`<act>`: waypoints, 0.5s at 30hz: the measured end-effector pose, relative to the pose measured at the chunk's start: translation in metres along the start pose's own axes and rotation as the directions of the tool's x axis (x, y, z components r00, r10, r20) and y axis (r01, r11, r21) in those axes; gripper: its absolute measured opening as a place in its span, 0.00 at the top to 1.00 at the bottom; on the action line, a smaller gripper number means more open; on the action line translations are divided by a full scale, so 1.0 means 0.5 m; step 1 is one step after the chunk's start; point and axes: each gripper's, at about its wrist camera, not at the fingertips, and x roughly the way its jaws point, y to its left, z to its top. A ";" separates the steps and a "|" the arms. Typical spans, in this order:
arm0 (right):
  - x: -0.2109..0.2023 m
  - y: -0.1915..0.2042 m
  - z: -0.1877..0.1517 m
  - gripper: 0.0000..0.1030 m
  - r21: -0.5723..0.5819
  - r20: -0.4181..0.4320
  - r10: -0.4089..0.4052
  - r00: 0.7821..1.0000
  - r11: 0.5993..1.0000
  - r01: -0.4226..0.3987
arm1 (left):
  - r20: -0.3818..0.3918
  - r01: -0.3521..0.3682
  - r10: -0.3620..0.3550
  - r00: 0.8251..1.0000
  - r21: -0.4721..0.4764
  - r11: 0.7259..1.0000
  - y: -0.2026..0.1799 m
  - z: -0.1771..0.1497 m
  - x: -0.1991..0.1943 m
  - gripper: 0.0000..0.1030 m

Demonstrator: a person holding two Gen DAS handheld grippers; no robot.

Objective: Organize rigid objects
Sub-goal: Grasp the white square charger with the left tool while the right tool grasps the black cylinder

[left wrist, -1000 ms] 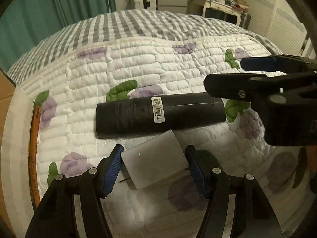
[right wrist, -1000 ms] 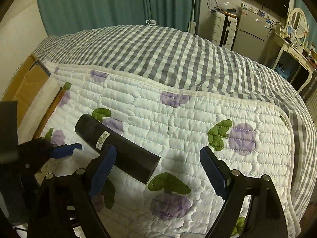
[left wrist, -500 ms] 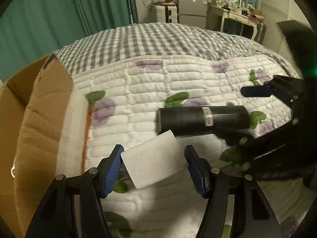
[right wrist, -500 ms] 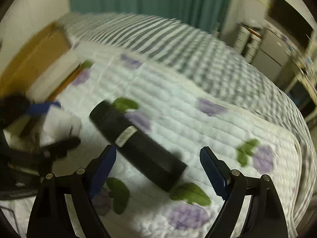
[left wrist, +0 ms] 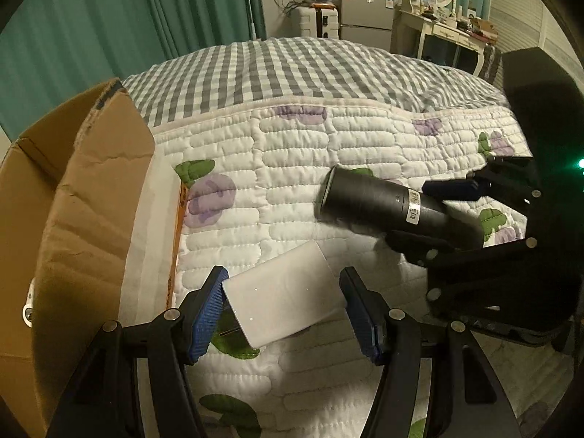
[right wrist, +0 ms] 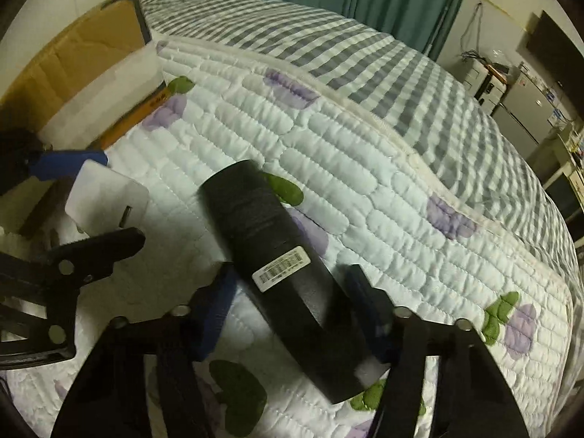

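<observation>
Left gripper (left wrist: 283, 314): its blue-padded fingers are clamped on a white plug adapter (left wrist: 283, 292), held clear of the bed; a metal prong shows at the adapter's underside.
Right gripper (right wrist: 292, 314): its fingers are closed on a black cylinder (right wrist: 277, 255) with a barcode label, gripped near the labelled end; the far end sticks out forward and tilts up.
Where the objects are: both are lifted off the quilt (left wrist: 299, 168), the cylinder just beside and above the adapter, not touching it as far as the left wrist view shows.
Progress: both rigid objects look picked up, and neither is stowed yet. By my judgement the carry toward the cardboard box (left wrist: 84, 189) is underway and both placements are left.
Box: it sits open at the left edge of the bed, one flap standing up between the grippers and the opening. Its inside is hidden, so what it already holds cannot be told.
Beside the box: a pale flat panel (right wrist: 106, 98) with an orange strip along its edge lies against the box wall.
In the way: the raised flap, and the two grippers themselves, which are close together and could knock.
Surroundings: a checked blanket (left wrist: 292, 73), green curtains (left wrist: 109, 25), and a small fridge (left wrist: 365, 22) and desk at the far wall.
</observation>
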 end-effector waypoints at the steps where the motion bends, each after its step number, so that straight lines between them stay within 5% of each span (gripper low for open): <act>1: -0.010 -0.003 -0.001 0.50 0.014 0.000 0.005 1.000 1.000 -0.005 | 0.004 0.002 -0.002 1.000 0.000 1.000 0.000 0.000 -0.005 0.38; 15: -0.145 -0.018 -0.035 0.63 0.186 0.068 -0.035 0.997 0.982 0.022 | 0.054 0.029 -0.029 0.998 -0.003 1.000 -0.009 0.007 -0.076 0.38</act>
